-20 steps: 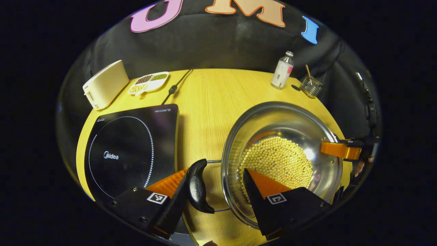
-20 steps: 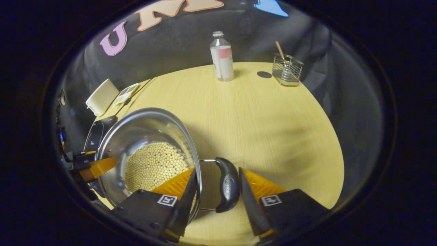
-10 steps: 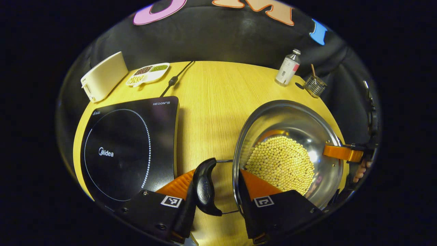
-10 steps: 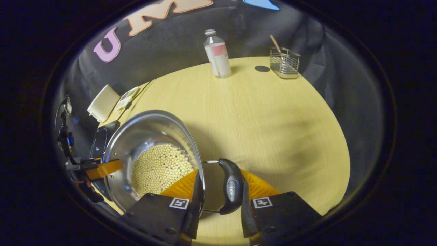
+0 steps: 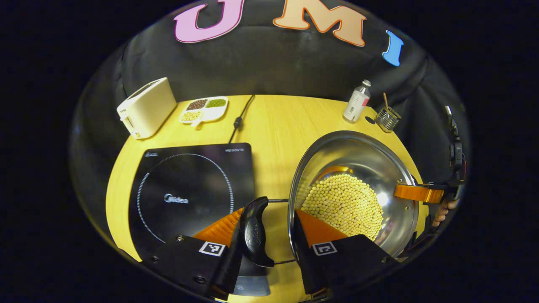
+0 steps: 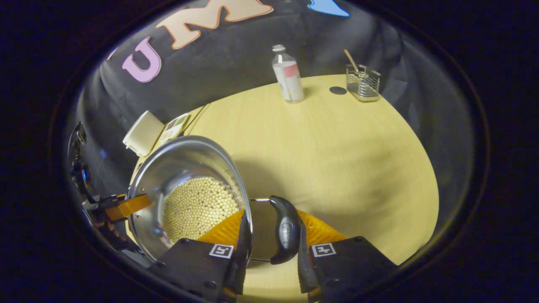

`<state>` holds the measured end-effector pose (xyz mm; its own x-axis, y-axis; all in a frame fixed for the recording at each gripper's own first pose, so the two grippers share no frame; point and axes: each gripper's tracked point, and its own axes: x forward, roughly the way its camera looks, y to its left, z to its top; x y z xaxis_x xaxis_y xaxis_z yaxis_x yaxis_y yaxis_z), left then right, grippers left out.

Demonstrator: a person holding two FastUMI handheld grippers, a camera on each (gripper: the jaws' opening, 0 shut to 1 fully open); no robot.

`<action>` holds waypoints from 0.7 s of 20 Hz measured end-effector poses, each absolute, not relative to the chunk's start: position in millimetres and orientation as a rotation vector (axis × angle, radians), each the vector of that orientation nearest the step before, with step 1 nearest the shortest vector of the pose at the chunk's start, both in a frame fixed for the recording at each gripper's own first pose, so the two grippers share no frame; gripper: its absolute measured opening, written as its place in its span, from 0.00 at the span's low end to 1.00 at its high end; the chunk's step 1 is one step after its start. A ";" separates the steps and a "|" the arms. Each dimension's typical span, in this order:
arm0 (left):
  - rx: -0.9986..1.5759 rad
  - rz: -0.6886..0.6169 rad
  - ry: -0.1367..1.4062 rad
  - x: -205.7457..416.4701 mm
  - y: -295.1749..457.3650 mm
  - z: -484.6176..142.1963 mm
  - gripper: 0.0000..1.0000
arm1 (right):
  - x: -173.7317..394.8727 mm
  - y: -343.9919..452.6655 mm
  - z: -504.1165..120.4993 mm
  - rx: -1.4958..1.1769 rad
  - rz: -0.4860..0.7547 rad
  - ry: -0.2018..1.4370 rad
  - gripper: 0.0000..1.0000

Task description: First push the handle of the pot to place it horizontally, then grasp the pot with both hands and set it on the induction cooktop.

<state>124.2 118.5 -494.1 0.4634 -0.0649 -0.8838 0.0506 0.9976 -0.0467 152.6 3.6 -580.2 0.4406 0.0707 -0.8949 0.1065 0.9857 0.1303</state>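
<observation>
A: Left gripper view, left to right. Cream toaster (image 5: 146, 107) upper left, divided snack dish (image 5: 204, 109) beside it. Flat black glass induction cooktop (image 5: 191, 195) lower left on the yellow wood-grain table (image 5: 278, 126).

B: Left gripper (image 5: 266, 233)?

A: Bottom centre. Jaws nearly closed; one finger presses the pot's black moulded handle (image 5: 253, 232), the other sits inside the pot rim. Both press, so wall and handle are clamped together.

B: Pot position?

A: Pot (image 5: 358, 155) is right of centre: round, polished steel, holding pale round beans (image 5: 343, 204). It sits just right of the cooktop. I cannot tell whether it touches the table. The other gripper's finger shows at the pot's right rim.

B: Right gripper view?

A: Pot (image 6: 181, 162) lower left, mirror-bright wall, beans (image 6: 196, 206) inside. Right gripper (image 6: 269, 235) bottom centre, nearly closed: one finger inside the rim, one against the second black handle (image 6: 286, 229), which hangs on a thin wire loop. Clamped likewise.

B: Far end?

A: Clear bottle (image 6: 287, 75) with a pink label upper centre, wire basket (image 6: 363, 78) upper right.
</observation>
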 end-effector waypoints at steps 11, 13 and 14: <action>-0.046 -0.100 1.058 126.2 231.8 -480.3 0.60 | 157.2 122.9 -575.3 0.147 -0.043 1.104 0.52; -0.062 -0.120 1.068 128.5 257.8 -484.5 0.60 | 154.7 150.8 -577.4 0.131 -0.067 1.107 0.52; -0.060 -0.133 1.067 131.5 270.8 -487.1 0.60 | 154.7 164.4 -580.3 0.134 -0.080 1.110 0.52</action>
<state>131.5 270.8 -487.1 0.4754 -0.1377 -0.8689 0.0796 0.9904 -0.1134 154.7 164.4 -580.3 0.4425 0.0024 -0.8968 0.1311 0.9891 0.0673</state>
